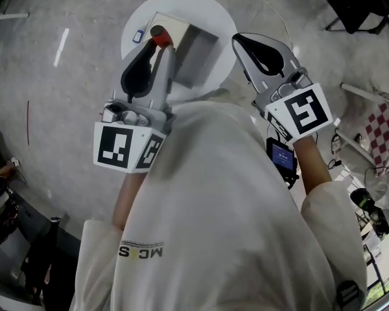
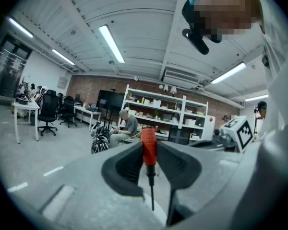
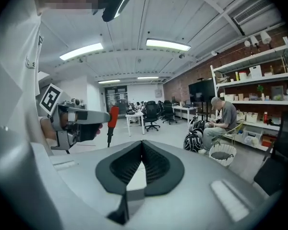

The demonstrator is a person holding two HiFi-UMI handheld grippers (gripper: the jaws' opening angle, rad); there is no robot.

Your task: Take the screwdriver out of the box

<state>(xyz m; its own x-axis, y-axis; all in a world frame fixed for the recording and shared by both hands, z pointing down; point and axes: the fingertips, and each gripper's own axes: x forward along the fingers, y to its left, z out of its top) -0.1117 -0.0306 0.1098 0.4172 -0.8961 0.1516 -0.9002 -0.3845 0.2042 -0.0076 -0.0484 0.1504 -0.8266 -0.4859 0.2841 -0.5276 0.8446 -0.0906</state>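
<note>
In the head view, an open pale cardboard box (image 1: pixel 196 49) sits on the round white worktop (image 1: pixel 222 13), reaching from its middle toward its near edge. The grey left gripper (image 1: pixel 155 44) hangs over the box's left side. Its black-padded fingers are clenched on the slim screwdriver with a red handle and dark metal shaft (image 1: pixel 160 39). The grey right gripper (image 1: pixel 240 42) hovers over the worktop's right edge, apart from the box. In the left gripper view, the fingers (image 2: pixel 127 164) grasp the red handle (image 2: pixel 149 148) upright, with the shaft pointing down over a patch of white worktop. In the right gripper view, the right gripper's fingers (image 3: pixel 156 163) meet at their tips with nothing between them. To the left, the left gripper (image 3: pixel 84 121) holds the screwdriver (image 3: pixel 113 119) in the air, its tip hanging free.
</note>
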